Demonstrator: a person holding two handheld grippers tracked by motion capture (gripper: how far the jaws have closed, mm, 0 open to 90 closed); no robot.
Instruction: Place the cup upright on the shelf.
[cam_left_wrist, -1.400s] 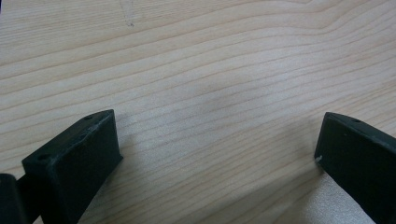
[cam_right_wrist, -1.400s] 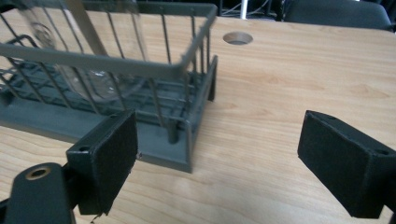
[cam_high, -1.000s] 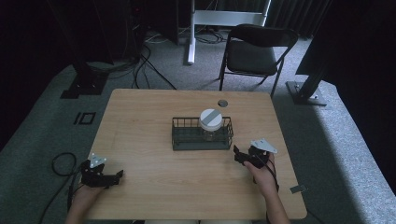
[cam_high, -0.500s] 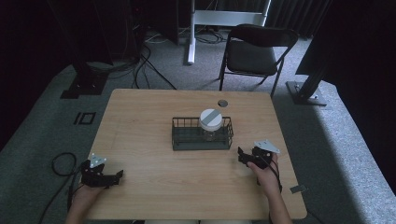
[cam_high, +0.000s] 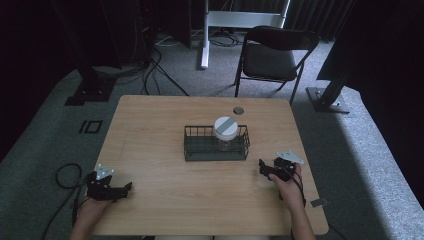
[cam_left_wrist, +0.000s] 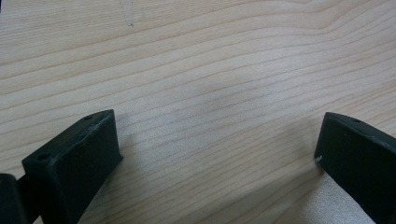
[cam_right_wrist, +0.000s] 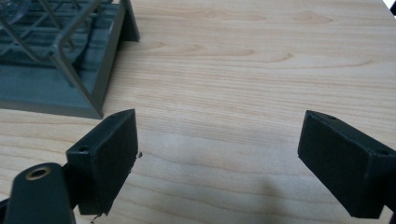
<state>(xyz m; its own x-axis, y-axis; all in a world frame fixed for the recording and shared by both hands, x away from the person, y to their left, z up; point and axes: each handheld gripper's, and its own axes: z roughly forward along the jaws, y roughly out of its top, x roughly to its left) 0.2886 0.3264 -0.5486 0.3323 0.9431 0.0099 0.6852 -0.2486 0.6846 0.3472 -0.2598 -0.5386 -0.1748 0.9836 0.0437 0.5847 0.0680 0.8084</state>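
We saw a pale wooden table (cam_high: 160, 130) standing on grey carpet, with a black folding chair (cam_high: 272, 57) beyond its far edge and dark cables (cam_high: 150, 75) trailing over the floor at the far left. Near the middle of the table sat a dark wire basket (cam_high: 200, 147), and inside it, toward its right end, stood a clear jar (cam_high: 226, 142) closed by a white lid (cam_high: 226, 126) with a grey stripe across the top. A small round hole (cam_high: 238, 110) showed in the tabletop close to the far edge, behind the basket. At the near left corner we saw the left claw (cam_high: 125, 187) held low over the wood by the person's left hand (cam_high: 92, 207), well apart from the basket; in the left gripper view its 2 black jaws stood spread wide with only bare wood grain between them. The right claw (cam_high: 264, 167) was held by the right hand (cam_high: 290, 187) just right of the basket's near right corner, pointing toward it. In the right gripper view its 2 jaws were likewise spread wide and pinched nothing, and the basket's corner (cam_right_wrist: 91, 100) lay just beyond the left jaw, not touching it. A small grey tag (cam_high: 318, 202) lay near the table's near right edge.
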